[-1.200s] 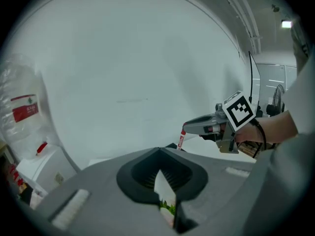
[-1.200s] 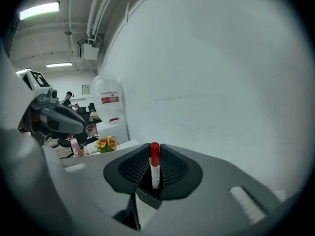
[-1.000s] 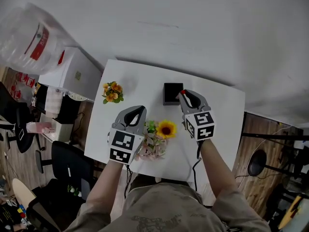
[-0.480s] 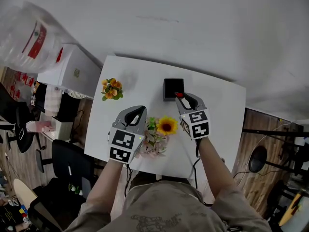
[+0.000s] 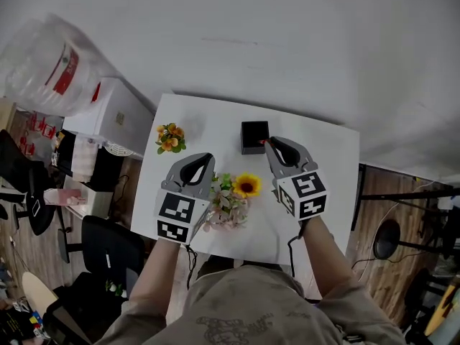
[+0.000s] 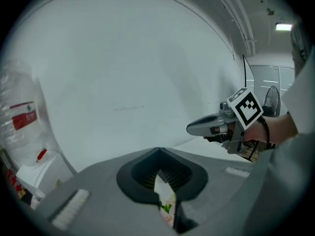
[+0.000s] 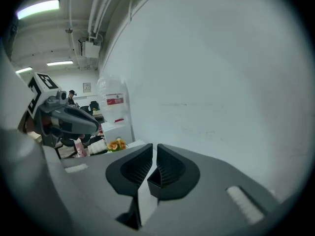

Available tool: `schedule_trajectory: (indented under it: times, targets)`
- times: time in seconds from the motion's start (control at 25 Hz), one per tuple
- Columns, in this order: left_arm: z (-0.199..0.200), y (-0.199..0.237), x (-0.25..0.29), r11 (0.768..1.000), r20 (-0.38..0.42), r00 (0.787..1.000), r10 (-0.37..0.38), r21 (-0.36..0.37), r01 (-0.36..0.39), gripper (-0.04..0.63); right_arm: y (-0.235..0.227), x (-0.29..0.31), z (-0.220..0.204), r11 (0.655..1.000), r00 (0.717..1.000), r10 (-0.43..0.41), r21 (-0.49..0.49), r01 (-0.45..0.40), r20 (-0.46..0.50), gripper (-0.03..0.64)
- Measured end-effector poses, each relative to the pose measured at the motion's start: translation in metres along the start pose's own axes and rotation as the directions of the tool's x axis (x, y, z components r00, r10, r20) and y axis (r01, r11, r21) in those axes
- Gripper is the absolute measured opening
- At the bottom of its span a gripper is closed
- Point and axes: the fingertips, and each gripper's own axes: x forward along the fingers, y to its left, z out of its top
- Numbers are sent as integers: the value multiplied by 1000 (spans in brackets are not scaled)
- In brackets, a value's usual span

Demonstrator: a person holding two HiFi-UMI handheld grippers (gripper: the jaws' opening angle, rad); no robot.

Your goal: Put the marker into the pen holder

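On the white table (image 5: 215,117), a black pen holder (image 5: 254,136) is standing near the far edge with its mouth facing up. The right gripper (image 5: 273,146) is hovering at its near right corner, tip just beside the holder's rim. Its jaws are sitting drawn almost together, leaving only a thin slit. In the head view a small red tip is poking out from between them. This is likely the marker (image 5: 264,142), pinched in the jaws, though its body is too small to make out. That red tip is lying right at the holder's edge, not down inside it. In the right gripper view a corner of the dark holder is showing just below the jaws.

The left gripper (image 5: 203,159) is hanging over the near left part of the table, well apart from the holder. Its jaws are standing slightly apart and gripping nothing, with pale petals and a green leaf showing through the gap. Between the two grippers a sunflower (image 5: 246,185) is rising above a bunch of pink flowers (image 5: 226,211). A small cluster of orange flowers (image 5: 169,136) is sitting toward the table's far left corner. Beyond the table's left side, a large clear water bottle (image 5: 44,67) is showing next to a white cabinet (image 5: 108,113).
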Motion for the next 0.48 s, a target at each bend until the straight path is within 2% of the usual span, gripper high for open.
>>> schedule_trajectory:
  times: [0.12, 0.48]
  targets:
    - [22, 0, -20, 1000, 50, 999, 17, 21, -18, 0, 11, -25, 34, 1000, 997, 13, -23, -11, 76, 29]
    - [74, -7, -84, 993, 199, 979, 40, 99, -61, 0, 55, -106, 110, 996, 963, 74, -74, -56, 260, 29]
